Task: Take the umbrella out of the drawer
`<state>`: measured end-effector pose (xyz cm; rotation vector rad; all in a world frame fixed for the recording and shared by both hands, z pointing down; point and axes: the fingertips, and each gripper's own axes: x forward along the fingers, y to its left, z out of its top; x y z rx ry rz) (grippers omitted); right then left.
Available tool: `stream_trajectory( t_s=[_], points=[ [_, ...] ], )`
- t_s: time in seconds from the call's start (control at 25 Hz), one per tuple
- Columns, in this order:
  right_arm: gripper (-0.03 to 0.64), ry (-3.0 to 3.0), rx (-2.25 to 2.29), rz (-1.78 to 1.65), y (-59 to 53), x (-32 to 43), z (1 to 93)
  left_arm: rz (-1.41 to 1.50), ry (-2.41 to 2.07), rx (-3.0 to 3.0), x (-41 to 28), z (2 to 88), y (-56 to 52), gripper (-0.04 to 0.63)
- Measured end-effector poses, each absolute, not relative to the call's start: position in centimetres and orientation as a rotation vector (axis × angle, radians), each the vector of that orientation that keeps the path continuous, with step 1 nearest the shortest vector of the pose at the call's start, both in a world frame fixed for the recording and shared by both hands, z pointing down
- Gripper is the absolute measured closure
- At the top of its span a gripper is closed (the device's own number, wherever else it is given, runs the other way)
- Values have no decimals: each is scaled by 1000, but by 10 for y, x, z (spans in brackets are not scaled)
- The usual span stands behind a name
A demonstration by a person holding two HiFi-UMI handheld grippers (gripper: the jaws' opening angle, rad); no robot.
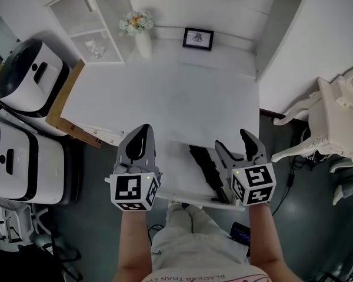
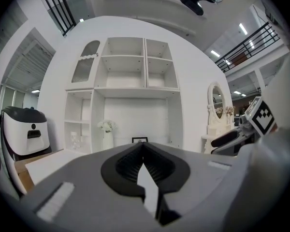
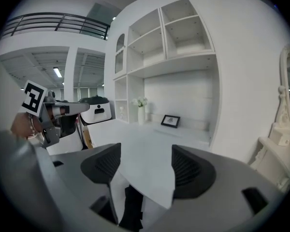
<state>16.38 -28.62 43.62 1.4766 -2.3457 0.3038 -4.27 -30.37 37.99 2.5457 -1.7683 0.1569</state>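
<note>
Your right gripper (image 1: 235, 144) gapes empty, the folded umbrella (image 1: 208, 172) just left of it; your left gripper (image 1: 142, 134) is closed on nothing. Probably light, slick fabric: clamp its stiff middle.

Umbrella (image 1: 209, 172): black. Drawer (image 1: 176, 172) and bench (image 1: 165, 98): white. Left claw (image 1: 142, 129) and right claw (image 1: 230, 138): grey, black ribbed pads, black-and-white square markers. Far picture frame (image 1: 198, 38): black. Left cardboard (image 1: 62, 101): brown.

Desk top (image 1: 165, 98) lies bare at mid-frame, open drawer (image 1: 174, 170) below it reachable from above; vase (image 1: 143, 41) and picture frame (image 1: 198, 38) line the upper edge.
</note>
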Motion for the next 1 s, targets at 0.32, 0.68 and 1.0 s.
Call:
stream_trajectory(
  t_s=[0.32,0.68,1.0],
  points=[
    [305,-2274,1398,429,-266,147,487,189,-1701,2530,-48,403,-303,588],
    [305,-2155,1288,604,-230,139,559,236,-1627,2508,-47,433,-299,588],
    [304,-2085,1195,718,-219,134,603,268,-1599,2497,-51,447,-296,588]
  ],
)
